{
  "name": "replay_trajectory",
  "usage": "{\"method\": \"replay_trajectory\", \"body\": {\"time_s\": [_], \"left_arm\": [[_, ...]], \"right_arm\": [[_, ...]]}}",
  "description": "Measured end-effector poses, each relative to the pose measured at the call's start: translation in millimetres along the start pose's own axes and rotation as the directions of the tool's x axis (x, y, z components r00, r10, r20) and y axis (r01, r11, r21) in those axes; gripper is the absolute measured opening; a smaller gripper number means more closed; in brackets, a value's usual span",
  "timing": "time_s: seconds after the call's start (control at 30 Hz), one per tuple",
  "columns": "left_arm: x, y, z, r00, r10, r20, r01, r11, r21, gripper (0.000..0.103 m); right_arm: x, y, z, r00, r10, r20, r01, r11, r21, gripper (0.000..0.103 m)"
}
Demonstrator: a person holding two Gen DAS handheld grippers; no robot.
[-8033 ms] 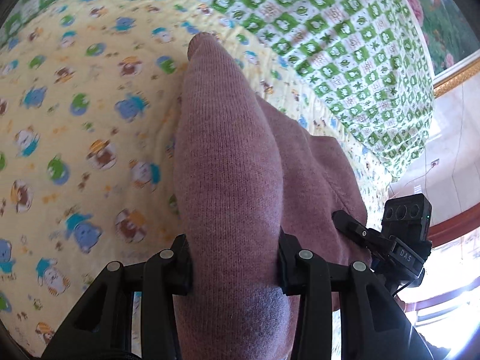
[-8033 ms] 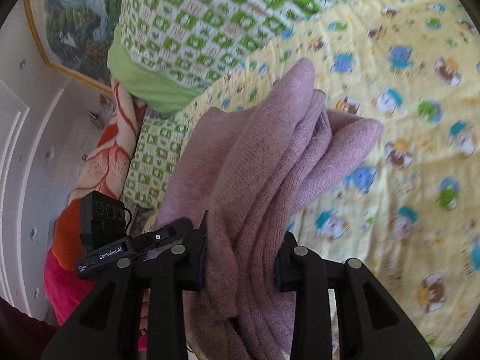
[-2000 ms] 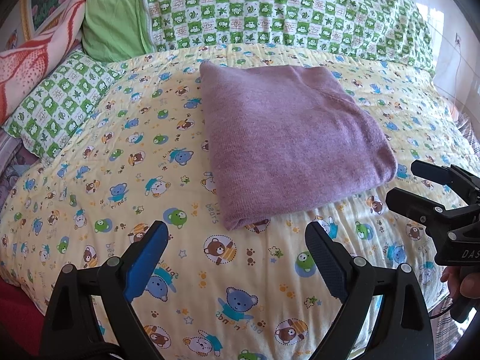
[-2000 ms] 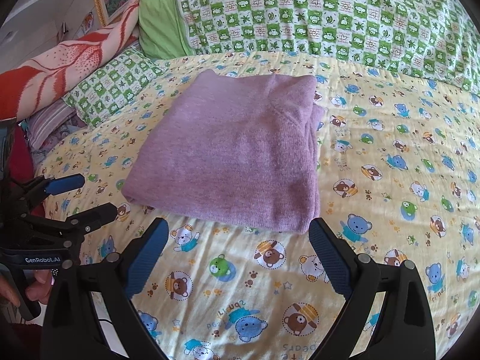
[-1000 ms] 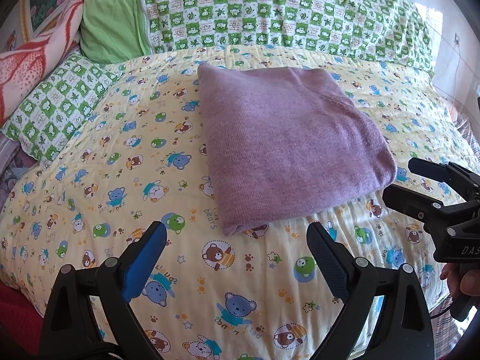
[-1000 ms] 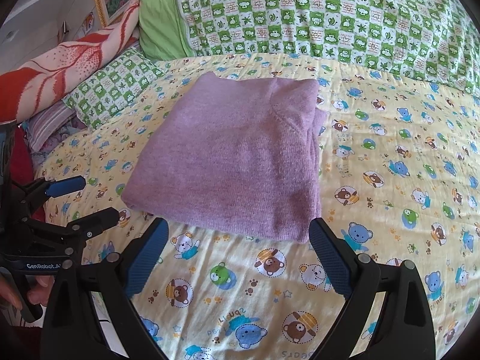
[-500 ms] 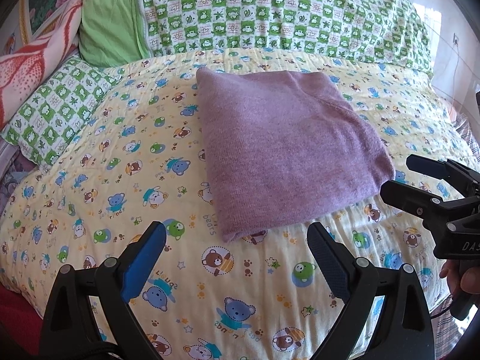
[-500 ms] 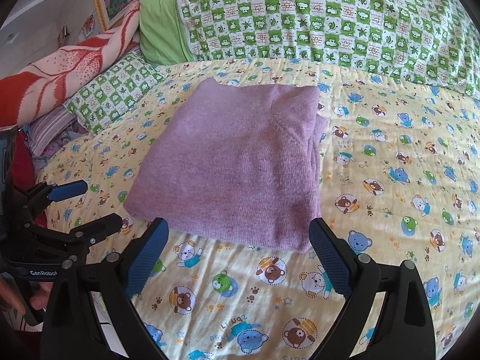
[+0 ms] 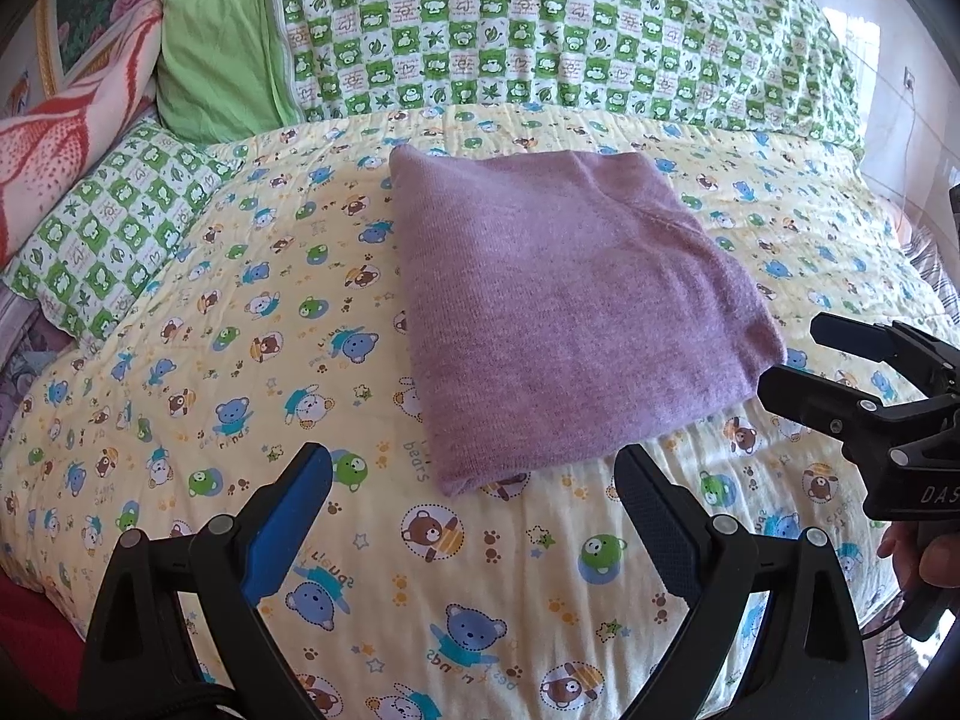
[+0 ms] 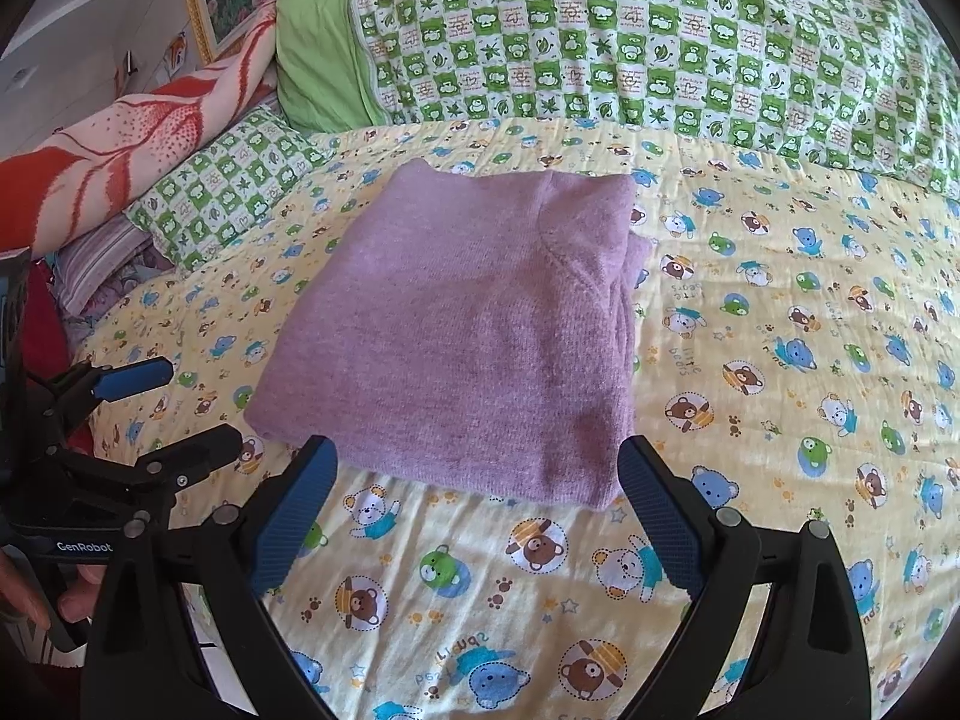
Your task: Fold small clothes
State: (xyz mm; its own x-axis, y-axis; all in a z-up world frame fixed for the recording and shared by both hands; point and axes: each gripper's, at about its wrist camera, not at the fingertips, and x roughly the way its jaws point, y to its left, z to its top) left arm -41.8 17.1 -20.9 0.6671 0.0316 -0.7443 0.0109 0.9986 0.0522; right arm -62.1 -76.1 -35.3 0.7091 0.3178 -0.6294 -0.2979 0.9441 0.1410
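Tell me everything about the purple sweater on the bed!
The purple sweater is soft, fuzzy knit, folded into a neat, flat, roughly square bundle. A curved seam runs across its top, and the folded layers show along one side edge. It lies in the middle of the yellow bedspread with cartoon bears, in front of the green checked pillows. Nothing holds it: the left claw and right claw are both open, off the sweater.

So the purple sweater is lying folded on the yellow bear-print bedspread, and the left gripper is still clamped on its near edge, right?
Not quite. The purple sweater does lie folded on the yellow bedspread, but the left gripper is open and short of its near edge, touching nothing. The left wrist view shows this; the right gripper is open too.
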Motion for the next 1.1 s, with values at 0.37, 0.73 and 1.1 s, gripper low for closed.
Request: {"method": "replay_trajectory", "body": {"time_s": [0.37,0.73,1.1], "left_arm": [[-0.4,-2.7,4.0,1.0,-0.005,0.004,0.005,1.0,0.003,0.096],[3.3,0.3,11.0,1.0,-0.007,0.007,0.007,1.0,-0.023,0.095],[7.6,-0.4,18.7,1.0,0.002,0.005,-0.002,1.0,-0.022,0.094]], "right_arm": [[-1.3,0.3,3.4,1.0,0.008,0.009,-0.008,1.0,0.0,0.095],[0.3,-6.3,8.2,1.0,0.007,0.014,-0.007,1.0,0.007,0.095],[2.9,-15.3,15.7,1.0,0.006,0.021,-0.006,1.0,0.023,0.095]]}}
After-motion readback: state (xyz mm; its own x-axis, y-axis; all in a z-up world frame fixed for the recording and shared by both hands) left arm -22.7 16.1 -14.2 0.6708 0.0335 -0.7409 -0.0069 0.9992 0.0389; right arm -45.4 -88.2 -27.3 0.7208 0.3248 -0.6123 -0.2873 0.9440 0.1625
